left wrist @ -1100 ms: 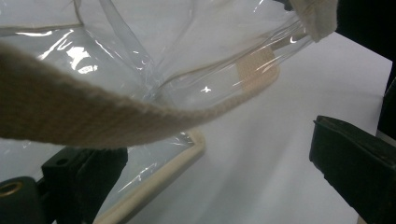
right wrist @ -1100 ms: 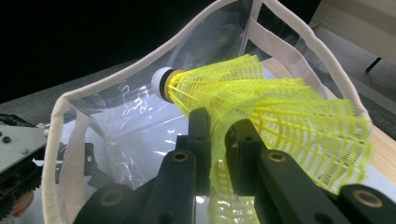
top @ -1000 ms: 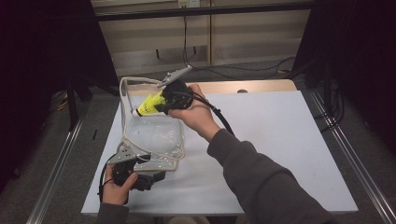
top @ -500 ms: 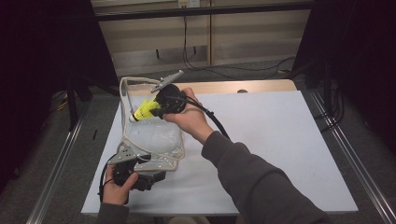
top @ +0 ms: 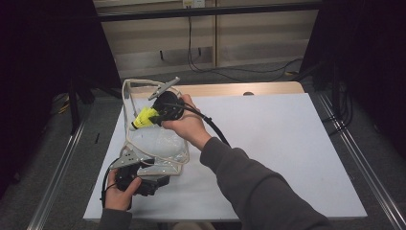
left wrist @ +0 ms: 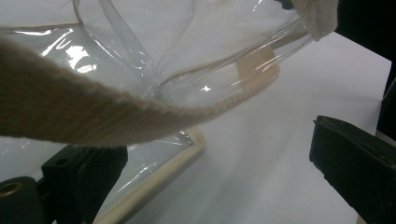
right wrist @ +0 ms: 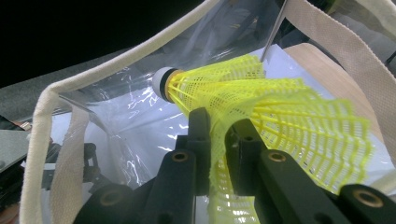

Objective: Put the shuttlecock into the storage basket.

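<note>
A clear plastic tote bag [top: 160,146] with cream webbing handles stands on the white table [top: 287,143], its mouth held up. My right gripper [top: 157,116] is shut on the mesh skirt of a yellow shuttlecock [top: 141,120], just above the bag's mouth. In the right gripper view the shuttlecock [right wrist: 261,107] points its grey-tipped cork into the bag [right wrist: 126,126], pinched by the right gripper [right wrist: 217,123]. My left gripper [top: 155,181] sits at the bag's near bottom edge. In the left gripper view the left gripper [left wrist: 210,154] is open wide, with a cream strap [left wrist: 70,112] crossing above the jaws.
A bare wooden strip [top: 230,89] runs along the table's far edge. Metal rails [top: 354,158] flank the table on both sides. Cables [top: 225,72] lie on the floor beyond it. The right half of the table is bare white surface.
My right gripper has carried the shuttlecock a little left and down, closer to the bag's mouth. The left gripper and the bag have stayed put.
</note>
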`<state>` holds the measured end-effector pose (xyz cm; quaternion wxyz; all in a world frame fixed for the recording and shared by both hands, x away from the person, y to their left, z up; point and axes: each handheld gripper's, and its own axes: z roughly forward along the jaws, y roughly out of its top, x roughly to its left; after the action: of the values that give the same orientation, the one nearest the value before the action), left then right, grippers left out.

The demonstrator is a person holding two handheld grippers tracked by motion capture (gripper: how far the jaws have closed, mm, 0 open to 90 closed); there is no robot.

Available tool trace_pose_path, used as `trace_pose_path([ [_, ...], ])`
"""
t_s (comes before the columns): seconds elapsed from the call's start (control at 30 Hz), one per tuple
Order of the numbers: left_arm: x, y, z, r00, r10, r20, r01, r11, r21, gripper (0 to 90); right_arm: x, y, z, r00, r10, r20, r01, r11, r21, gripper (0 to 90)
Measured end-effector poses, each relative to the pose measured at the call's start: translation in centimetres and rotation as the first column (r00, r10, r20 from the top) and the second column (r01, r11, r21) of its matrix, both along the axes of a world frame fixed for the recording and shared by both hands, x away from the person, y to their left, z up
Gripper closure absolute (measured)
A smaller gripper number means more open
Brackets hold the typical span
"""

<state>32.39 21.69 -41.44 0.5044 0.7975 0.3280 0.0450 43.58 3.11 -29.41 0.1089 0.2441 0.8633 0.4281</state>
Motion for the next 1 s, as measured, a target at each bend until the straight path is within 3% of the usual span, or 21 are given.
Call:
trace_pose_path([
  [1.0, 0.0, 0.0, 0.0, 1.0000, 0.000, -0.001, 0.000, 1.0000, 0.001, 4.2, -0.1, 2.3, -1.2, 0.9999, 0.005, -0.011, -0.005, 1.000, -0.023, 81.4],
])
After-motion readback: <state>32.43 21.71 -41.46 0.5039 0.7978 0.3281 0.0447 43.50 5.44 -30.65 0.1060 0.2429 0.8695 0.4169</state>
